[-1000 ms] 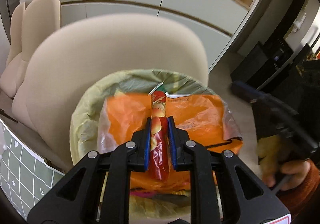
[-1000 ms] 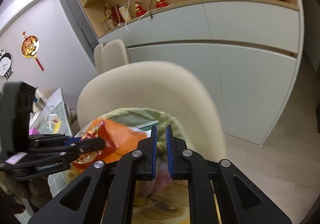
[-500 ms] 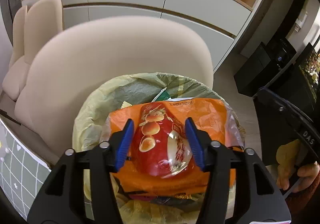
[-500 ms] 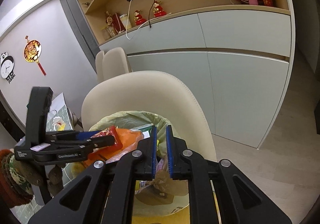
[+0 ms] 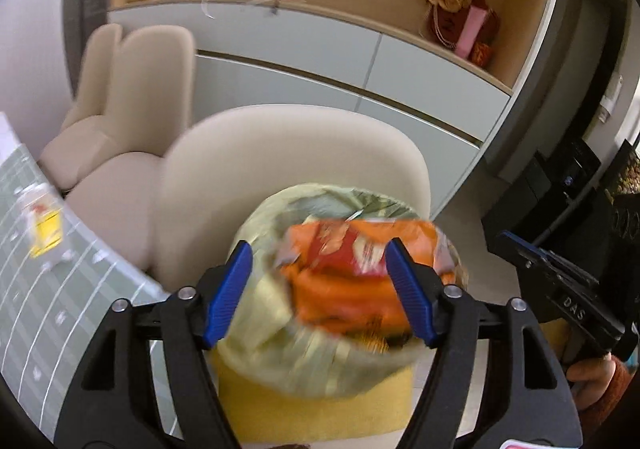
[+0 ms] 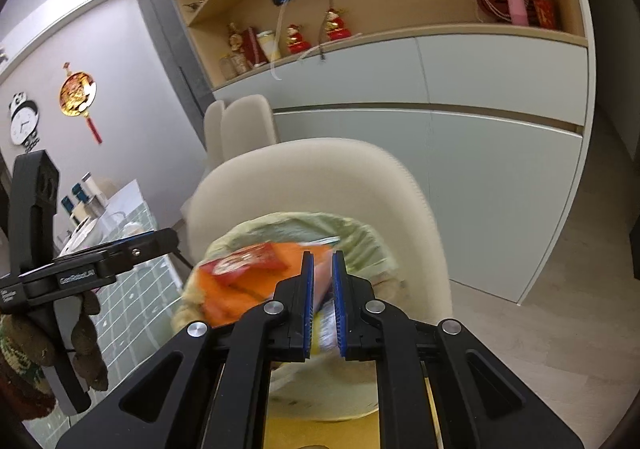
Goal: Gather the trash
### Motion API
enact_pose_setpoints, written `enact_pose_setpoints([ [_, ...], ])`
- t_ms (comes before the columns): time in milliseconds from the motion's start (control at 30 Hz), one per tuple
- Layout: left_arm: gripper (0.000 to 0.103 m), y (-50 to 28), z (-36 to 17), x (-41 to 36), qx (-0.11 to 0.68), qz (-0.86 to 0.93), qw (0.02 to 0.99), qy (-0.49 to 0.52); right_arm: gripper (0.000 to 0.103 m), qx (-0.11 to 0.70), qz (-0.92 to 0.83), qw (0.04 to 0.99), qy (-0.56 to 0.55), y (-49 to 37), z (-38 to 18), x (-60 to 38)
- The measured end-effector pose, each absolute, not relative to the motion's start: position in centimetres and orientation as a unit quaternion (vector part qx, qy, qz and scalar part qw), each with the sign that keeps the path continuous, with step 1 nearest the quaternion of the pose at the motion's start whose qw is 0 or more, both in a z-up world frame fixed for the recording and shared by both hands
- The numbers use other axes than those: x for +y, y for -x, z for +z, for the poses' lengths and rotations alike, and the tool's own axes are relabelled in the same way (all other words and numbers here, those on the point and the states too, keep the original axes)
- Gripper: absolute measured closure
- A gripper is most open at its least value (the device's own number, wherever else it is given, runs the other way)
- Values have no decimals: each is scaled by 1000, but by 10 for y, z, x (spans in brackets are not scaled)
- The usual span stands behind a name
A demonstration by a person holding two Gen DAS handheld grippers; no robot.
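A trash bin with a pale yellow-green liner [image 5: 260,233] stands in front of a beige chair. On top of the trash lies an orange plastic bag [image 5: 340,293] with a red snack wrapper [image 5: 344,249] resting on it. My left gripper [image 5: 318,249] hovers above the bin, its jaws opening wide, and the pads touch nothing. The wrapper shows between them but lies lower, in the bin. My right gripper [image 6: 323,257] is shut and empty, above the bin's right side. The right wrist view also shows the red wrapper [image 6: 248,261] and the liner [image 6: 360,237].
The beige chair [image 5: 280,153] backs the bin closely, with two more chairs [image 5: 132,97] behind it. A table with a green grid cloth [image 5: 48,289] lies to the left. Grey cabinets [image 5: 320,61] line the wall, and black units [image 5: 560,177] stand on the right.
The left jaws spread apart and let go of the red wrapper, which now lies on the orange bag. Both grippers drew back and up from the bin.
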State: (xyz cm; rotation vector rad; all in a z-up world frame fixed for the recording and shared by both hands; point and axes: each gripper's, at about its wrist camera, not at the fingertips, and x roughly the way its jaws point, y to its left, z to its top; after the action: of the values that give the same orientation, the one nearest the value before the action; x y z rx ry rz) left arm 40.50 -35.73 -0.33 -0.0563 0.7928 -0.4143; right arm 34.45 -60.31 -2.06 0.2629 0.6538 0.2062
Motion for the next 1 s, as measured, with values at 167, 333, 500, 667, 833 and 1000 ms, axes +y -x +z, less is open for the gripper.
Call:
enact_pose_setpoints([
  [167,22,-337,6,-302,379,-188,906,32,76,303,120,940,-105,-303,-3,-556],
  [333,13,-274,16,-240,358,-136,923,32,62,277,138,949,-59,-245,9,-491],
  [500,11,-205,19,-190,331,-83,940,9,55,288,146,945,-51,-189,8,-437],
  [667,11,-147,19,-155,306,-36,951,-5,55,284,155,946,-28,-125,9,-389],
  [833,11,-98,18,-137,283,13,959,-23,55,278,152,948,-12,-84,8,-355],
  [1000,11,-74,19,-124,285,15,958,-20,55,264,130,956,13,-57,7,-334],
])
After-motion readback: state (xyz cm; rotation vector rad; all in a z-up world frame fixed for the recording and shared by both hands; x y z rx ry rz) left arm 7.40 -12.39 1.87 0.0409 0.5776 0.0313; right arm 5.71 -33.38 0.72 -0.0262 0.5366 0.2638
